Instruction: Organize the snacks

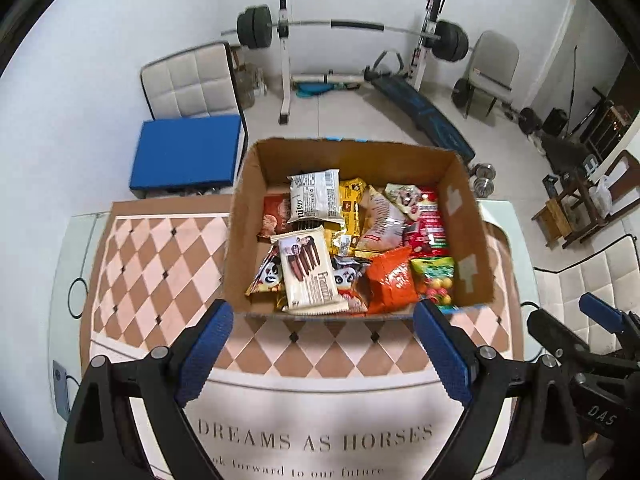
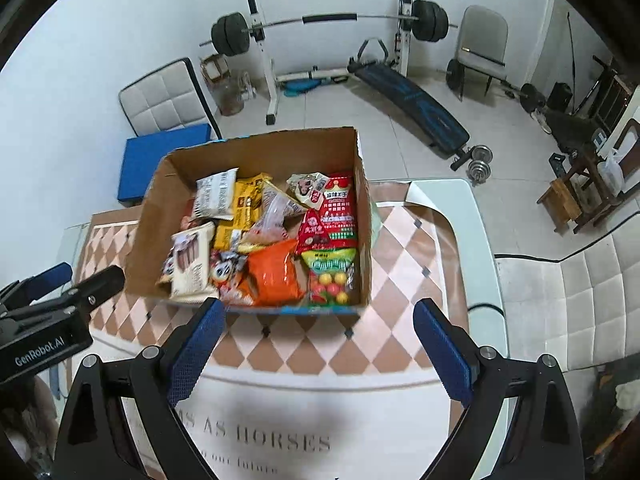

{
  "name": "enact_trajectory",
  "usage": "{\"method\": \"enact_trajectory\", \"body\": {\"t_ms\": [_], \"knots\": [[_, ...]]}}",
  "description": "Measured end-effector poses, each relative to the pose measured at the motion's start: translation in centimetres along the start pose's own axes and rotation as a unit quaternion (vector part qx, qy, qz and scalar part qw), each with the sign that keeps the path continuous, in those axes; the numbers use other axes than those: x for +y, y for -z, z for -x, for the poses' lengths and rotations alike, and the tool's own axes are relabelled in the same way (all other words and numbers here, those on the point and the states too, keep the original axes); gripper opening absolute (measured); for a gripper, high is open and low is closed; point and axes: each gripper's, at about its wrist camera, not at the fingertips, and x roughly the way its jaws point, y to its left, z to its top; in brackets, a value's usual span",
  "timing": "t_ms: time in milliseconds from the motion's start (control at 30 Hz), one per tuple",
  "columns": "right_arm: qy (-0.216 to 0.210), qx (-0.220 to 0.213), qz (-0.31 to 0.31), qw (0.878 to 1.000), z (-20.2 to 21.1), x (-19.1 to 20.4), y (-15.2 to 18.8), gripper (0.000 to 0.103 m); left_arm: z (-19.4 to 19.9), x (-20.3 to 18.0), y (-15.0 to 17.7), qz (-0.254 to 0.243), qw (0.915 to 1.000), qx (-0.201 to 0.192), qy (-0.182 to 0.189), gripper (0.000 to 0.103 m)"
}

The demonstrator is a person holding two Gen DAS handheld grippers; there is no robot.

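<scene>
An open cardboard box (image 1: pixel 248 216) stands on the table and holds several snack packets: a white wafer packet (image 1: pixel 306 276), an orange bag (image 1: pixel 392 278), a red bag (image 1: pixel 426 224) and a candy-ball bag (image 1: pixel 436 280). The box also shows in the right wrist view (image 2: pixel 152 216), with the orange bag (image 2: pixel 276 272) and red bag (image 2: pixel 340 212). My left gripper (image 1: pixel 324 350) is open and empty, just in front of the box's near wall. My right gripper (image 2: pixel 318 350) is open and empty, in front of the box's near right corner.
The table carries a checkered mat (image 1: pixel 160 264) and a white cloth with lettering (image 1: pixel 316 436). A blue cushioned chair (image 1: pixel 184 152) stands behind the table at left. A weight bench and barbell (image 1: pixel 348 28) stand at the back wall. A white sofa (image 2: pixel 580 308) is at right.
</scene>
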Motion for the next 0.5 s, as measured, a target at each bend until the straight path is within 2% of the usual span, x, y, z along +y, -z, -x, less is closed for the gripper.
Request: {"method": "enact_trajectory", "body": {"t_ms": [267, 500], "knots": [[-0.008, -0.04, 0.008, 0.999, 7.6, 0.3, 4.8, 0.097, 7.0, -1.2, 4.5, -0.019, 0.999, -0.041, -0.002, 0.093], [-0.015, -0.072, 0.006, 0.997, 14.0, 0.9, 7.7, 0.097, 11.7, -0.9, 7.4, -0.017, 0.998, -0.061, -0.004, 0.093]]}}
